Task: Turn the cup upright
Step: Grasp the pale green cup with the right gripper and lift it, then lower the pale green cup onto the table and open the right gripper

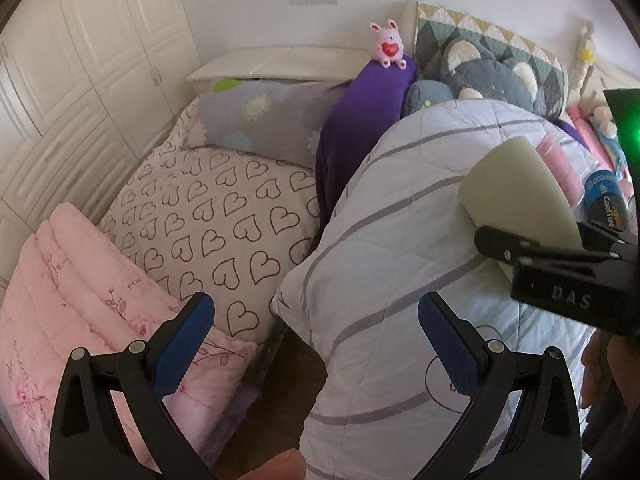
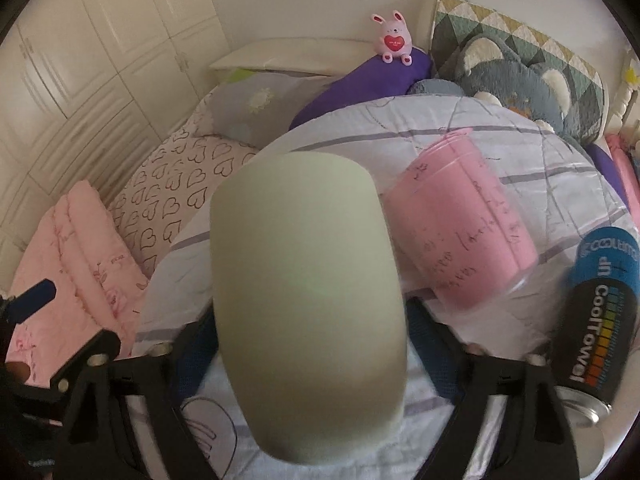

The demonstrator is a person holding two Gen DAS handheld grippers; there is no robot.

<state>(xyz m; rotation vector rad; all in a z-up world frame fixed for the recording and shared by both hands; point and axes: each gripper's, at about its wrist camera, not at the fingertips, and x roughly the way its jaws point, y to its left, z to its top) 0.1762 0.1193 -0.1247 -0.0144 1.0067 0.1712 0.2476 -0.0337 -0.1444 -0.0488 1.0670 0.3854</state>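
Note:
A pale green cup (image 2: 308,304) fills the middle of the right wrist view. My right gripper (image 2: 308,344) is shut on it, its blue pads pressed against both sides, holding it above the striped white quilt (image 2: 540,152). In the left wrist view the same cup (image 1: 516,196) shows at the right, held in the black right gripper (image 1: 532,248), lying tilted. My left gripper (image 1: 316,316) is open and empty, over the gap between the quilt and the heart-print bedding.
A pink clear-walled cup (image 2: 464,232) lies on its side on the quilt right of the green cup. A blue and black can (image 2: 600,312) lies at the far right. Heart-print bedding (image 1: 208,216), a pink folded blanket (image 1: 72,312), pillows and plush toys lie beyond. A white wardrobe (image 1: 80,52) stands left.

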